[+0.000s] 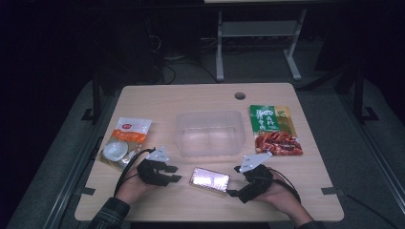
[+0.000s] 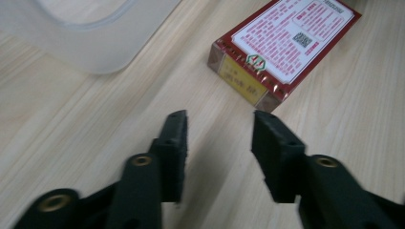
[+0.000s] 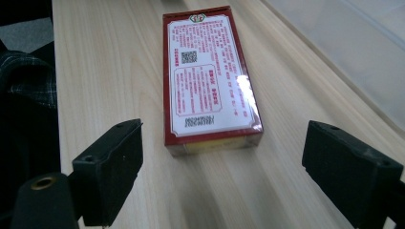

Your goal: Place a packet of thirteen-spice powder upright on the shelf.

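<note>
**Inspector A:** Where does the red box [image 1: 209, 179] lie?

**Inspector B:** Flat on the wooden table [image 1: 200, 98], label side up, between the two grippers. Taking the box as the clock's centre in the high view, the left gripper [image 1: 175, 173] sits at nine o'clock and the right gripper [image 1: 234, 181] at three. Neither touches it.

**Inspector A:** State of the left gripper?

**Inspector B:** Released. In the left gripper view its jaws stand partly apart with bare table between them — the box's yellow end [image 2: 243, 81] is just beyond the tips, toward one o'clock.

**Inspector A:** And the right?

**Inspector B:** Also released, jaws spread wide. In the right gripper view the box [image 3: 207, 78] runs lengthwise toward twelve o'clock, its near end just ahead of the tips, with clear table on both sides of it.

**Inspector A:** Surroundings?

**Inspector B:** A clear plastic bin [image 1: 210, 133] at twelve o'clock from the box, near it but apart. A green-and-red food packet [image 1: 274, 130] at two o'clock, and an orange-and-white pouch [image 1: 125, 141] at ten. The high view is dim — the print on the packets cannot be read with any confidence.
</note>
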The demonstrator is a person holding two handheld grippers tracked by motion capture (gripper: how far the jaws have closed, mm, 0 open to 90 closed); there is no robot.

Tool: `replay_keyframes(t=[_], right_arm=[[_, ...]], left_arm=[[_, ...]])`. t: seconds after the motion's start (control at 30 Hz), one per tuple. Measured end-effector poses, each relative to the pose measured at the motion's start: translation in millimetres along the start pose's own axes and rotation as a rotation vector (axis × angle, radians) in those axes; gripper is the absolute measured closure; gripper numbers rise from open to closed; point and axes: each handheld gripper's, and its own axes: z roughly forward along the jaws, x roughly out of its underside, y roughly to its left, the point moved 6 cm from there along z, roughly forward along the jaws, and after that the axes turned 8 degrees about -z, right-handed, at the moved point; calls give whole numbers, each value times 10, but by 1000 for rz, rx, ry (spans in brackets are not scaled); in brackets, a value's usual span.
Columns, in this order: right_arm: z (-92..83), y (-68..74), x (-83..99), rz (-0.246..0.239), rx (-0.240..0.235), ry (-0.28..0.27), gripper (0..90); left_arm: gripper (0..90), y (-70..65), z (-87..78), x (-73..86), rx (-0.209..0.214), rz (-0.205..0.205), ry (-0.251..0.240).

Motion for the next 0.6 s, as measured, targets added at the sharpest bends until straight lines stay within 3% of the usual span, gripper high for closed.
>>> replay_keyframes(t=[0.27, 0.6], right_arm=[[183, -16, -151, -43, -4, 31, 136], [421, 1, -163, -110, -5, 108, 194]], left_arm=[[370, 66, -131, 86, -12, -15, -45], [335, 82, -95, 104, -13, 7, -29]])
